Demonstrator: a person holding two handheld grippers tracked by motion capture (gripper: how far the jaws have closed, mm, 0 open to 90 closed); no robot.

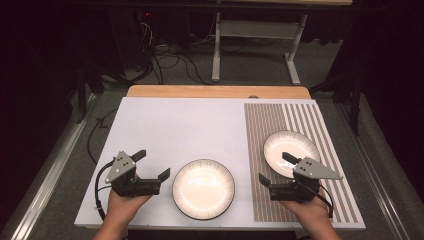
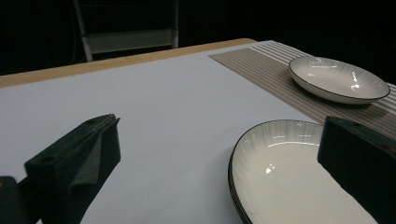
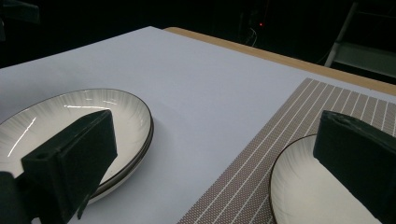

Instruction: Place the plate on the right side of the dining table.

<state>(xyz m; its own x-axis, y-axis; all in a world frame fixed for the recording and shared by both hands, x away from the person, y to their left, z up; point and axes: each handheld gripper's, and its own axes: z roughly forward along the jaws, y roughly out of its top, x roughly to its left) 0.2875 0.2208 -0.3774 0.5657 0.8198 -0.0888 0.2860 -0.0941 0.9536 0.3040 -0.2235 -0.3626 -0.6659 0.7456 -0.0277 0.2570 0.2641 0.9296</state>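
Two white plates with dark rims lie on the white board [image 1: 175, 125]. One plate [image 1: 203, 189] sits at the front middle and appears to rest on a second one beneath it, seen as a stack [image 3: 56, 112]. The other plate [image 1: 291, 150] lies on the striped brown placemat [image 1: 270, 120] at the right. My left gripper [image 1: 154, 163] is open just left of the front plate [image 2: 289, 177], nothing between its jaws. My right gripper [image 1: 274, 167] is open too, over the placemat's left edge, one jaw above the near rim of the right plate [image 3: 299, 186].
The board's wooden back edge [image 1: 215, 91] borders a dark floor with cables and a white table frame [image 1: 255, 45]. Bare white board spreads behind and left of the front plate. The placemat [image 2: 261, 65] carries the far plate [image 2: 338, 79].
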